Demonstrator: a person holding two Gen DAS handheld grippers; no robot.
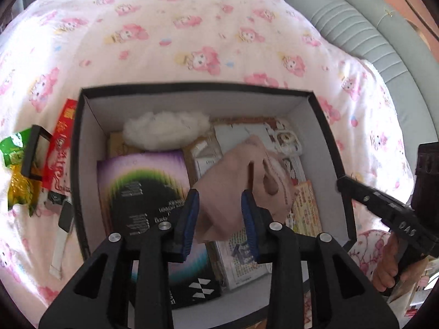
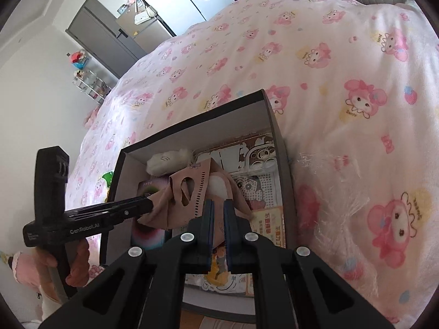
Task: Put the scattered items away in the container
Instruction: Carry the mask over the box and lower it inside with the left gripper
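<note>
The left gripper point(image 1: 219, 213), marked "GenRobot.AI", and the right gripper point(image 2: 218, 216) both clench a pink fabric mask point(image 2: 189, 192) over the black box point(image 1: 326, 128).

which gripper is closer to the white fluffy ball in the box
Left, by a little. The left gripper holds the pink cloth near the white fluffy ball; the right gripper hangs further back.

— Where is the box point(image 1: 326, 126) sitting?
— It is resting on the bed point(image 1: 192, 27). A fluffy tuft point(image 1: 164, 130) is lying against its far wall, with a booklet point(image 1: 142, 189) lying in front of that.
— And outside it?
— A snack packet point(image 1: 16, 170) and a flat packet point(image 1: 61, 148) are lying on the bed, just left of the box.
— Anything above?
— A cloth mask point(image 1: 233, 186) is hanging over the box's middle.
</note>
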